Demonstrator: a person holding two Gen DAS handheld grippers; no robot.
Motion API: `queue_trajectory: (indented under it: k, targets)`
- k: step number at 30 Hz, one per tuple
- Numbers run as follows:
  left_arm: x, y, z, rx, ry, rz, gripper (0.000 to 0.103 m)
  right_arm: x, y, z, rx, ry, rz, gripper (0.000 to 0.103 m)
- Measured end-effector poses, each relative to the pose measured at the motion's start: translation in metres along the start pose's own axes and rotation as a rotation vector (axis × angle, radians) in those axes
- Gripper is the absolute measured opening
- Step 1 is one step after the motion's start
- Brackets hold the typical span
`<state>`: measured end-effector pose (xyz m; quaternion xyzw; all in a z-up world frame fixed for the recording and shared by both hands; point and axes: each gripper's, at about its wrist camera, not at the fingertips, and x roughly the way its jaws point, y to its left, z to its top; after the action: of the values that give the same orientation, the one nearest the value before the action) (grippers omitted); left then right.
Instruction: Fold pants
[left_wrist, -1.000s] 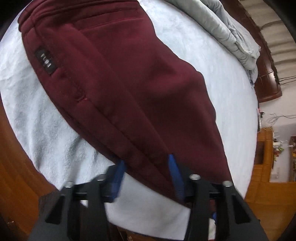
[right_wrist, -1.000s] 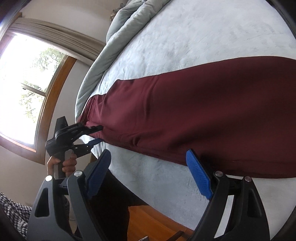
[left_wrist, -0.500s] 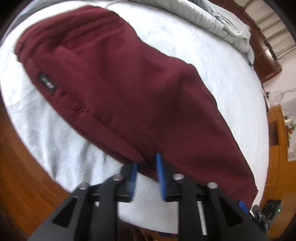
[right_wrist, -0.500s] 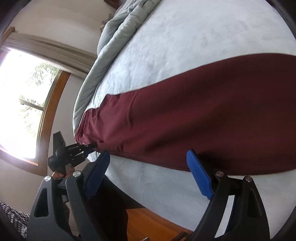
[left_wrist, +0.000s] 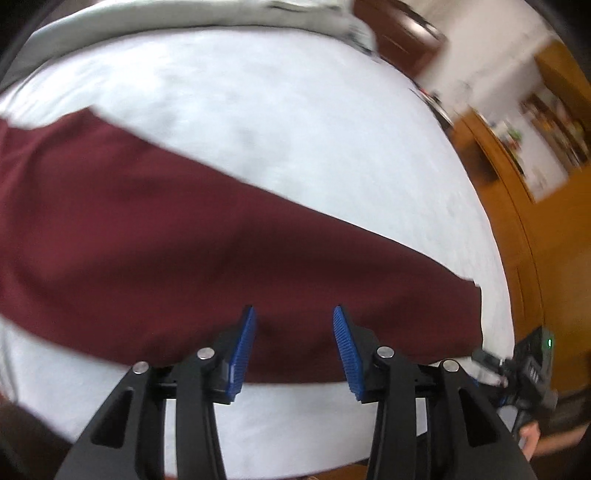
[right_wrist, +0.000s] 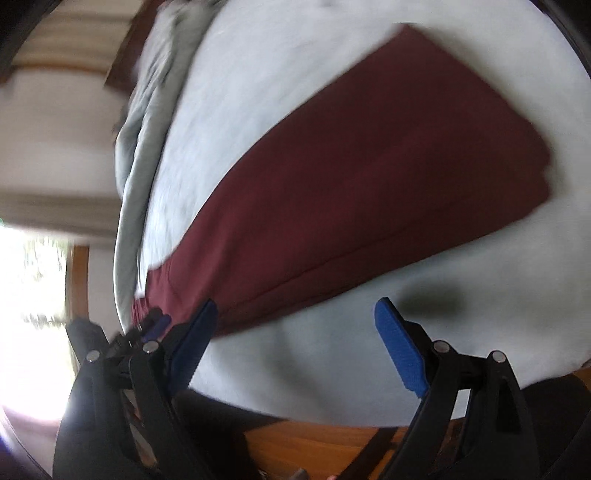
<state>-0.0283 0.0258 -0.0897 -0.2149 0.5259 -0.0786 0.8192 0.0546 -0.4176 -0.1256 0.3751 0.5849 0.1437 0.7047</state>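
A bed (left_wrist: 295, 122) covered with a pale grey-white fleecy sheet fills both views, both of them blurred. A rumpled light grey duvet (right_wrist: 147, 122) is bunched along the bed's far side, at the top of the left wrist frame and in the upper left of the right wrist frame. Orange-brown wooden furniture (left_wrist: 517, 229) and a white wall stand at the right of the left wrist frame; a bright window (right_wrist: 33, 302) with a wooden frame glows at the lower left of the right wrist frame.

The dark maroon fleece pants (left_wrist: 184, 251) lie flat on the sheet as 1 long band. In the left wrist frame their long axis runs from the left edge down to a squared end at the lower right. In the right wrist frame it runs from the waistband at the lower left up to the leg end at the upper right.

The left gripper (left_wrist: 293, 350), black with 2 blue ribbed pads, has just been opening; its jaws stand part-way apart over the pants' near edge, gripping nothing. The right gripper (right_wrist: 295, 332) is spread wide over bare sheet beside the pants, empty.
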Motion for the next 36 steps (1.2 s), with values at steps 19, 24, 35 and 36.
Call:
queue_trajectory:
  k: [19,24,35,36]
  targets:
    - [0.058,-0.045,-0.009,0.129,0.086,0.111,0.063,0.003,-0.042,0.040,0.081,-0.149,0.116,0.017]
    - [0.041,-0.046,-0.003,0.082,0.043,0.062,0.063,-0.029,0.002,0.052,-0.084,-0.220,0.166,0.014]
    - [0.084,-0.077,-0.007,0.147,0.070,0.066,0.065,-0.080,-0.067,0.071,-0.025,-0.308,-0.045,0.013]
    - [0.087,-0.076,-0.009,0.176,0.052,0.092,0.065,-0.063,-0.078,0.070,-0.024,-0.256,-0.105,0.014]
